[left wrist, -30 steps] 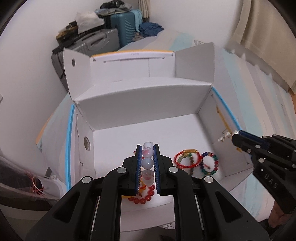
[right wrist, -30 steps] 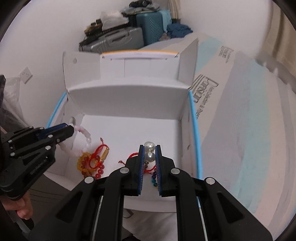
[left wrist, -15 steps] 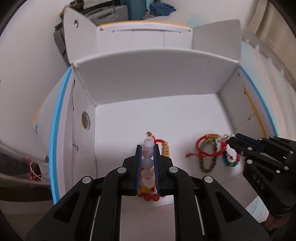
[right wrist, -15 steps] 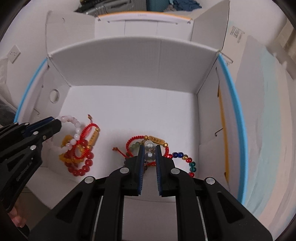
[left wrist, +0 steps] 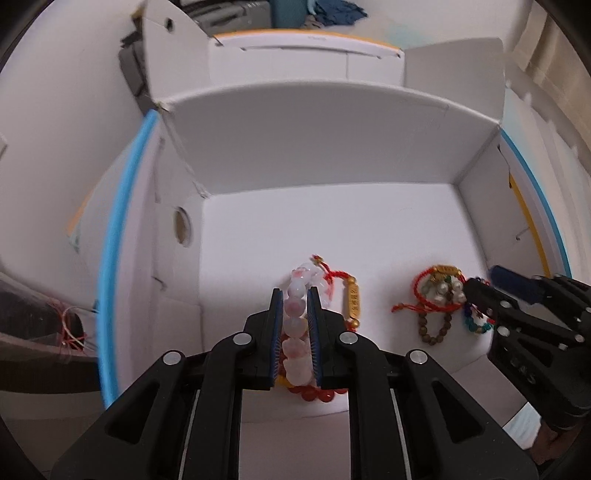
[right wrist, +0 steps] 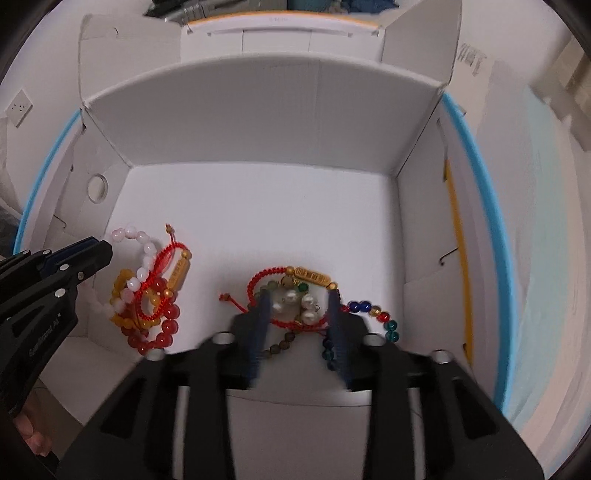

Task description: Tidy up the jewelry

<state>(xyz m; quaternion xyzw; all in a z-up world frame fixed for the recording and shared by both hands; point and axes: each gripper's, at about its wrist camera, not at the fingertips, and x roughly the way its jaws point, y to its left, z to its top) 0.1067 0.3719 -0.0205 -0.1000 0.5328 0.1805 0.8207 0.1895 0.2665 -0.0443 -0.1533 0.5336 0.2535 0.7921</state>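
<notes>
My left gripper (left wrist: pixel 295 295) is shut on a pale pink bead bracelet (left wrist: pixel 295 317) and holds it low over a pile of red and amber beads (right wrist: pixel 147 314) at the left of the white box floor (right wrist: pixel 258 229). My right gripper (right wrist: pixel 298 301) is open, its jaws spread around white pearl earrings (right wrist: pixel 299 304) that lie on a red cord bracelet with a gold bar (right wrist: pixel 312 275). A brown bead bracelet (left wrist: pixel 434 330) and a blue-green bead bracelet (right wrist: pixel 384 321) lie beside them.
The white cardboard box has tall walls (left wrist: pixel 332 140) with raised flaps and a blue edge trim (left wrist: pixel 118 236). A round hole (left wrist: pixel 182 226) is in its left wall. Suitcases and clothes (left wrist: pixel 229 14) stand behind the box.
Both grippers moved lower into the box. The right gripper opened and let the pearl earrings drop onto the red cord bracelet. The left gripper still holds the pink bracelet.
</notes>
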